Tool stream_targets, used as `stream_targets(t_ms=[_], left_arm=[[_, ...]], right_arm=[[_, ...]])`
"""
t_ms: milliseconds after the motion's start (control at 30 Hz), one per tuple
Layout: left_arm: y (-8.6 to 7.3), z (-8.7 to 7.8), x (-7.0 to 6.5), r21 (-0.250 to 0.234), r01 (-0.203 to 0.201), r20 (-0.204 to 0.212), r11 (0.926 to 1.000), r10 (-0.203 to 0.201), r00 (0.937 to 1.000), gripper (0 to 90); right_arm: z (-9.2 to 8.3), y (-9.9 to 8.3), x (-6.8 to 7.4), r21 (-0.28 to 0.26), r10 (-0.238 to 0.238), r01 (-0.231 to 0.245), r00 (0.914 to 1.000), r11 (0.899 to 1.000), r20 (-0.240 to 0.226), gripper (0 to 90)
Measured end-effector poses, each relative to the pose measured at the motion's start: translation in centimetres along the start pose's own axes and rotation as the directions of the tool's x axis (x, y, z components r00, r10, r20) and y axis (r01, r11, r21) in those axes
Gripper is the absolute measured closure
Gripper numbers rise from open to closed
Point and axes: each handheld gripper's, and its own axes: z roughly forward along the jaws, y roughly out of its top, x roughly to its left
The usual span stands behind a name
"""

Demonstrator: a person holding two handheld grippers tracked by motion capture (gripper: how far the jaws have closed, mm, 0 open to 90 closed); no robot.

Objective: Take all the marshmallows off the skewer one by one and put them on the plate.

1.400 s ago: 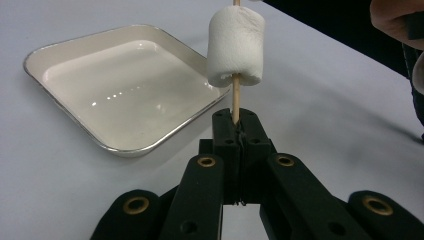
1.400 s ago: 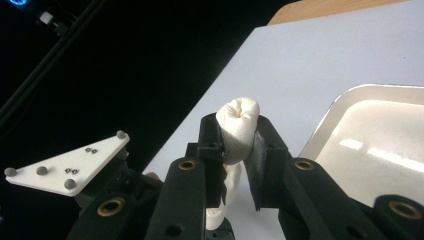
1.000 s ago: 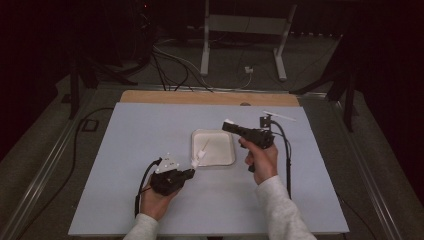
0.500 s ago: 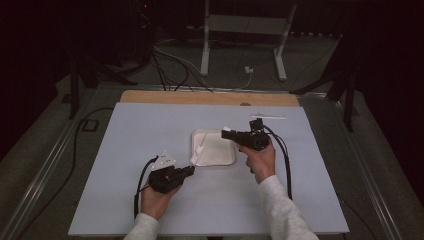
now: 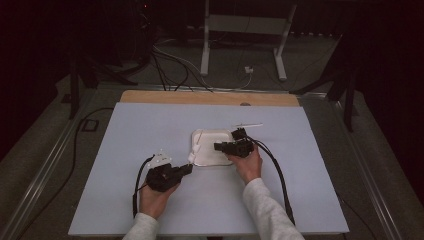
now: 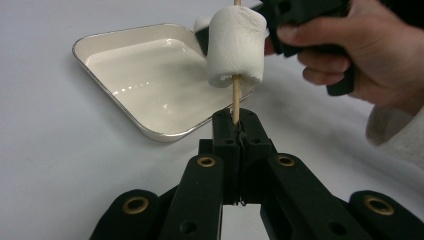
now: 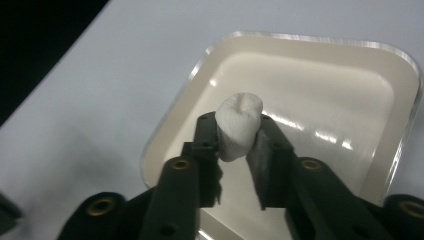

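Pale blue tabletop (image 5: pixel 150 125) carries a white tray (image 5: pixel 220 135). Left gripper (image 6: pixel 235 131) is clamped on a wooden skewer (image 6: pixel 235 95) spearing a marshmallow (image 6: pixel 235 47). Right gripper (image 7: pixel 235 140), jaws just easing apart, pinches a second marshmallow (image 7: pixel 237 125) above the tray.

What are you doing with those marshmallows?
A person works two tongs over a white tray on the table. The left tongs are clamped on a wooden skewer with one marshmallow already threaded on it. The right tongs carry a second marshmallow above the tray, and their jaws have just been opening a little around it.
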Motion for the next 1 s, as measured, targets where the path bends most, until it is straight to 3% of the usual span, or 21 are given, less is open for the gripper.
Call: stream_targets(t_ms=[133, 267, 400, 567, 833, 1000], left_arm=[[0.0, 0.0, 0.1, -0.005, 0.008, -0.002, 1.0000, -0.008, 1.0000, 90.0], [0.0, 0.0, 0.2, -0.007, 0.011, -0.003, 0.9999, -0.011, 0.9999, 90.0], [0.0, 0.0, 0.2, -0.009, 0.014, -0.006, 0.9999, -0.014, 0.9999, 90.0], [-0.1, 0.1, 0.2, -0.011, 0.016, -0.008, 0.9998, -0.016, 0.9998, 90.0], [0.0, 0.2, 0.2, -0.008, 0.013, -0.009, 0.9999, -0.013, 0.9999, 90.0], [-0.1, 0.4, 0.1, -0.008, 0.010, -0.007, 0.9999, -0.010, 0.9999, 90.0]], right_arm=[[0.5, -0.3, -0.2, 0.040, 0.001, -0.001, 1.0000, 0.999, 0.005, 52.7], [0.3, -0.3, -0.2, 0.049, -0.003, 0.003, 1.0000, 0.999, 0.007, 41.7], [-0.6, -0.2, 0.2, 0.005, 0.001, -0.001, 0.9999, 1.000, -0.011, 28.2], [-2.1, 0.1, 0.9, -0.048, -0.006, 0.003, 0.9977, 0.999, -0.067, 14.9], [-3.9, 0.6, 1.9, -0.098, -0.010, -0.005, 0.9871, 0.995, -0.160, 2.2], [-4.4, 0.7, 2.4, -0.112, -0.016, -0.006, 0.9816, 0.994, -0.191, 0.0]])
